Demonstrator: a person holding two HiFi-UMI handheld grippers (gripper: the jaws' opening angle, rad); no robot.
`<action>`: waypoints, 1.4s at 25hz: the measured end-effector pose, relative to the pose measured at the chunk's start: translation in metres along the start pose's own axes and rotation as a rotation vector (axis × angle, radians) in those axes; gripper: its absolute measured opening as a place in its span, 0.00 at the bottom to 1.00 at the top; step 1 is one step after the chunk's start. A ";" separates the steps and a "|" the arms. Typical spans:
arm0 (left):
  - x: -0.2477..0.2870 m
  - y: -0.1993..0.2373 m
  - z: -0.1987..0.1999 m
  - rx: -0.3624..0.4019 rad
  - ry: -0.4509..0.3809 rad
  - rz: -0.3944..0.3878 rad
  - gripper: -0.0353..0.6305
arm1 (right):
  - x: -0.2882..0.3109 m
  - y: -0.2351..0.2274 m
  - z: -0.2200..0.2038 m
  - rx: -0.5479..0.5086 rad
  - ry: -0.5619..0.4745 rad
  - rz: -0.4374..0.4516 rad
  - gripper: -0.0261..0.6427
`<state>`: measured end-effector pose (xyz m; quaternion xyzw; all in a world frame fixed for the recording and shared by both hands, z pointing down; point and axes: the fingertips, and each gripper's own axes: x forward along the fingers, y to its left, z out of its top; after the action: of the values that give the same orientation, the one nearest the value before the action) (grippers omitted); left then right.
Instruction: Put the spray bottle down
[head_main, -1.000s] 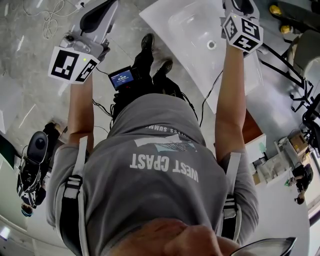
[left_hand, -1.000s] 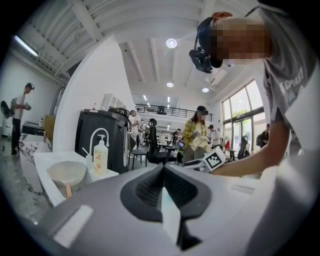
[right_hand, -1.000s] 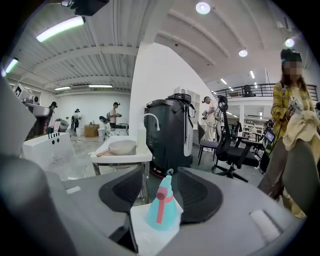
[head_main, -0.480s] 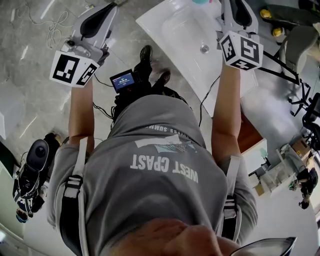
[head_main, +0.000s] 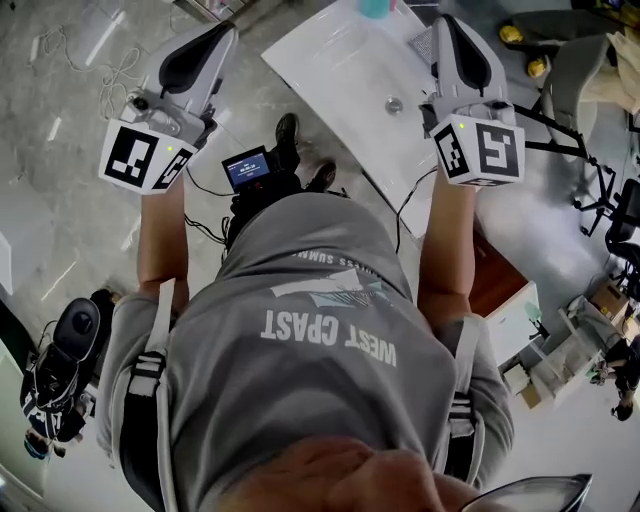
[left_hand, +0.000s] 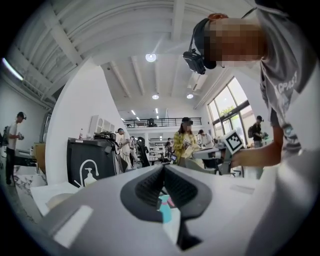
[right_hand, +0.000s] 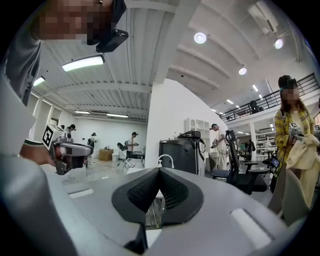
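A teal spray bottle (head_main: 375, 8) stands at the far edge of the white sink counter (head_main: 330, 50), cut off by the top of the head view. The left gripper view shows it small, teal with a pink part, (left_hand: 164, 209) through the gap under the pads. My left gripper (head_main: 225, 30) is held over the floor left of the counter, jaws together and empty (left_hand: 163, 167). My right gripper (head_main: 445, 22) hangs over the counter's right side, near the drain (head_main: 394, 104), shut on nothing (right_hand: 159, 170). Neither gripper touches the bottle.
A small screen (head_main: 247, 165) with cables hangs at my waist. A wooden cabinet (head_main: 495, 285) sits below the counter. Office chairs (head_main: 600, 180) and other people (right_hand: 292, 145) stand to the right. A black machine (right_hand: 182, 155) stands ahead of the right gripper.
The right gripper has drawn back from the top edge of the head view toward me, so more of its body shows. The left gripper has shifted only slightly. The teal bottle has come into sight.
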<state>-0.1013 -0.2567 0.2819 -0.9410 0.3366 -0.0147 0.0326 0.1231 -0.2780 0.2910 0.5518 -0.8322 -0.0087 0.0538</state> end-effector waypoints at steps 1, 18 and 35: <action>-0.002 -0.004 0.006 0.007 -0.007 -0.002 0.06 | -0.008 0.003 0.006 0.005 -0.002 0.007 0.04; -0.054 -0.070 0.071 0.091 -0.091 -0.045 0.06 | -0.129 0.073 0.073 -0.021 -0.028 0.104 0.04; -0.080 -0.115 0.078 0.099 -0.104 -0.052 0.06 | -0.182 0.093 0.064 -0.031 0.006 0.122 0.04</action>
<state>-0.0869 -0.1132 0.2122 -0.9461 0.3086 0.0169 0.0964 0.1016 -0.0770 0.2193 0.4993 -0.8638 -0.0168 0.0651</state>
